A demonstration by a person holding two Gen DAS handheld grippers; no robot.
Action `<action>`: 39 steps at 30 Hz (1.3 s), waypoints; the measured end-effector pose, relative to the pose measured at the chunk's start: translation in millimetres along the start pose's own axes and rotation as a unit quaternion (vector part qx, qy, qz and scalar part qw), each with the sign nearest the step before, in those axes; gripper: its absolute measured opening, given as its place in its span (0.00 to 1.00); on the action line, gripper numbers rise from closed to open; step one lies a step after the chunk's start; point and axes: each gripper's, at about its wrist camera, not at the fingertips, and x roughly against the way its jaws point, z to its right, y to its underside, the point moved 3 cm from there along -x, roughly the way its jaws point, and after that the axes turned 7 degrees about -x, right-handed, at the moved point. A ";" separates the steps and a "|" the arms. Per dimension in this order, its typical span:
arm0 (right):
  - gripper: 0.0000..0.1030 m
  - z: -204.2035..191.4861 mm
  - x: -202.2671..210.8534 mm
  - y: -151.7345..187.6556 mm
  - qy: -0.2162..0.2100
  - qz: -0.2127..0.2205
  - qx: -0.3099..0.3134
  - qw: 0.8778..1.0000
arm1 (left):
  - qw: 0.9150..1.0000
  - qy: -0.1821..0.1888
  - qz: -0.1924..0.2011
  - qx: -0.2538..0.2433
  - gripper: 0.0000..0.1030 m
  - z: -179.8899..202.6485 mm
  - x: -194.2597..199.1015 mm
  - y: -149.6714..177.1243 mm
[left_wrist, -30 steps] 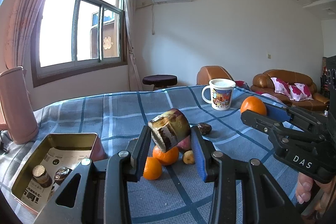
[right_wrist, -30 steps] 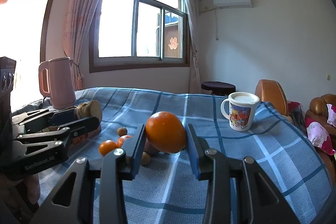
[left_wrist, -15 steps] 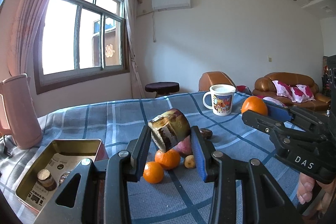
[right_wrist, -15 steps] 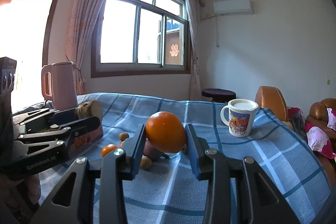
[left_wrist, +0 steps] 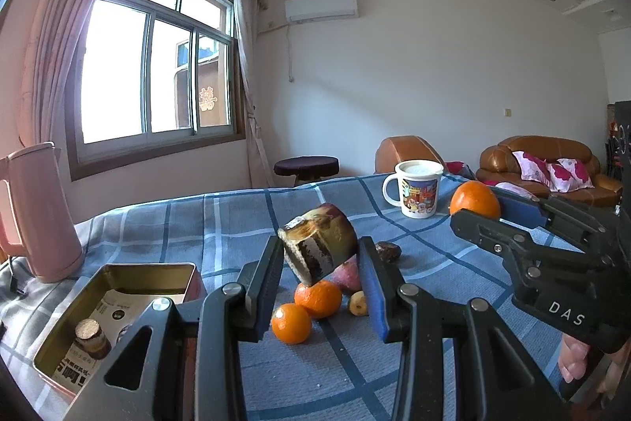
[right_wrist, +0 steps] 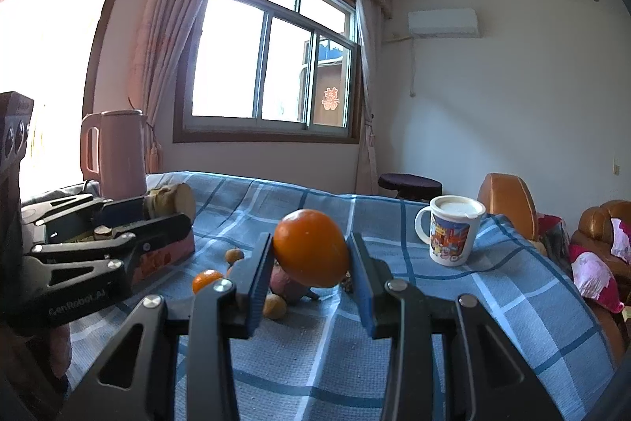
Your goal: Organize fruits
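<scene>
Left wrist view: the left gripper (left_wrist: 320, 273) is clamped on a short brown cut stub of what looks like sugarcane (left_wrist: 318, 249), held tilted above the checked cloth, and that tilt is the worry, because a smooth cylinder pinched off-axis can swivel or squirt out between the pads. Below it sit two small oranges (left_wrist: 305, 308) touching each other, with a reddish tuber (left_wrist: 348, 274) just behind, so a drop there could scatter them. The open gold tin (left_wrist: 118, 302) lies to the left, a similar stub already in it; the tin's rim could catch the piece on the way in. Right wrist view: the right gripper (right_wrist: 310, 265) grips a large orange (right_wrist: 310, 247) above the table, jaws closed only on its sides, so the round fruit could roll free. The left tool hovers close by, so a collision is possible, and the lidded mug (right_wrist: 451, 229) stands near enough to be knocked.
</scene>
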 end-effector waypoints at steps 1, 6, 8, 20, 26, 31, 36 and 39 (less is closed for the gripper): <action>0.39 -1.1 -0.3 0.1 -0.001 -0.001 0.001 1.000 | 1.000 0.000 -0.001 0.000 0.39 -0.3 -0.1 -0.1; 0.39 -7.0 -3.0 0.1 -0.007 -0.005 0.004 1.000 | 1.000 -0.003 -0.006 0.003 0.39 -5.3 0.5 1.2; 0.39 -10.0 -4.9 0.1 -0.011 -0.006 0.005 1.000 | 1.000 -0.006 -0.008 0.004 0.39 -8.1 0.9 1.7; 0.39 -42.9 -19.3 0.2 -0.047 -0.020 0.022 0.998 | 0.999 -0.027 -0.022 0.023 0.39 -36.2 4.4 10.0; 0.39 -58.5 -26.7 -0.4 -0.062 -0.027 0.029 0.997 | 0.998 -0.042 -0.032 0.029 0.39 -49.7 6.4 13.8; 0.39 -70.3 -32.6 -0.2 -0.072 -0.033 0.039 0.996 | 0.997 -0.048 -0.038 0.036 0.39 -61.0 8.2 17.0; 0.39 -82.2 -38.6 -1.1 -0.085 -0.038 0.042 0.995 | 0.997 -0.055 -0.043 0.039 0.39 -69.8 10.4 19.5; 0.39 -87.7 -42.5 -2.4 -0.093 -0.042 0.045 0.994 | 0.996 -0.061 -0.047 0.042 0.39 -76.0 12.6 20.8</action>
